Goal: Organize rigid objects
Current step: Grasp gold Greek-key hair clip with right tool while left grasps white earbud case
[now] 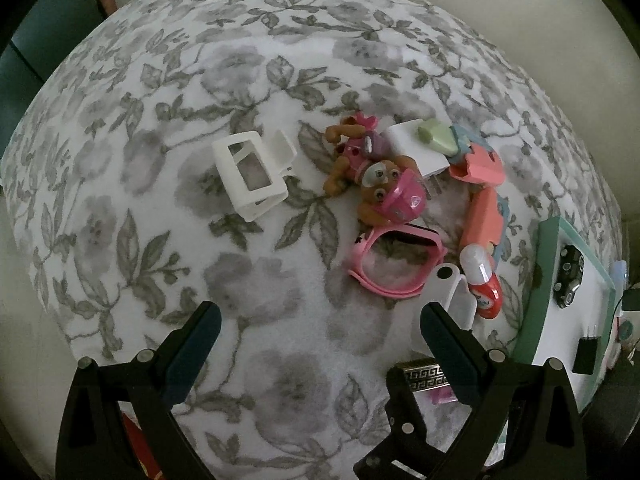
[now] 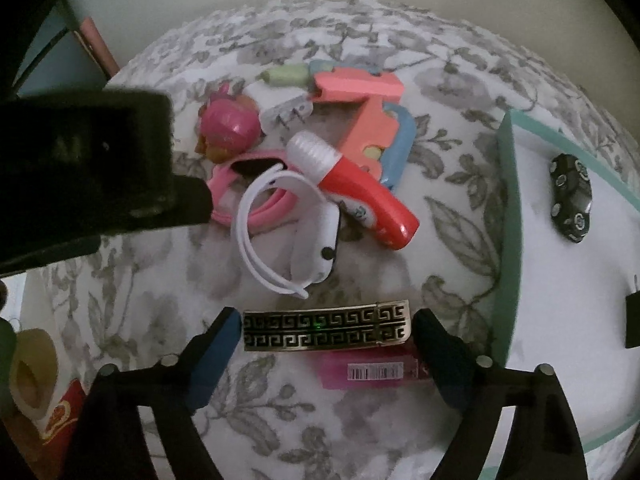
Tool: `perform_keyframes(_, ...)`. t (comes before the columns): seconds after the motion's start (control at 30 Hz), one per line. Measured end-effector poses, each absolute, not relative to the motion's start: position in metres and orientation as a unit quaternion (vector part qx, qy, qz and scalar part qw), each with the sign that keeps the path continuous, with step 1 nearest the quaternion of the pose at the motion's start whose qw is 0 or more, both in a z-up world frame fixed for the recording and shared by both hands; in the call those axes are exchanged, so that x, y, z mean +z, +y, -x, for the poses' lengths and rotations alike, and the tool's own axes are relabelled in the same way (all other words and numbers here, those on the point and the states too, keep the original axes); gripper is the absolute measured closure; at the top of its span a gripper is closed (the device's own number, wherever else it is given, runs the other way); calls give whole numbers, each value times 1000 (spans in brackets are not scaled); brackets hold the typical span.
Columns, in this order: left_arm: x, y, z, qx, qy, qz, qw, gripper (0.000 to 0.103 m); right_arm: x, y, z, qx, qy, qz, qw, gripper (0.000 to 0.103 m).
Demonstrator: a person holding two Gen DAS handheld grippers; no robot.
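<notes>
We have the right gripper (image 2: 326, 330) spread around the flat, gold-and-black Greek-key metal bar (image 2: 326, 327), its long axis running pad to pad, neither pad clearly touching; it lies just before the white watch (image 2: 316, 240). Our left gripper (image 1: 320, 330) hangs spread and empty.

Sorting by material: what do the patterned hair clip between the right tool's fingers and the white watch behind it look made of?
Hair clip: probably metal, with a brassy sheen and a dark inlaid key pattern. White watch: apparently smooth plastic body with a thin, looping strap, likely silicone or rubber.
</notes>
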State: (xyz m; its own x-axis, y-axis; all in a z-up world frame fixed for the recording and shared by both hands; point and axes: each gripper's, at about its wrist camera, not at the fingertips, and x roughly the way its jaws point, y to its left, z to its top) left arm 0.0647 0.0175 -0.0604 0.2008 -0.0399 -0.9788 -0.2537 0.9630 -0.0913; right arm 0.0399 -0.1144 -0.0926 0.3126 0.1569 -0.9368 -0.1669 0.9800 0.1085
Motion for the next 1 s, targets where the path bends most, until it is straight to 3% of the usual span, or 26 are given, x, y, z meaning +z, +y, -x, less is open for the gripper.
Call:
perform_keyframes(0.7, -58, 3, -72, 30, 619, 131, 774, 4, -63, -142, -37, 115, 553, -28, 824, 18)
perform_keyframes(1.0, -63, -18, -80, -2, 618, 120, 777, 28, -58, -163, -36, 98, 550, -45, 828, 18)
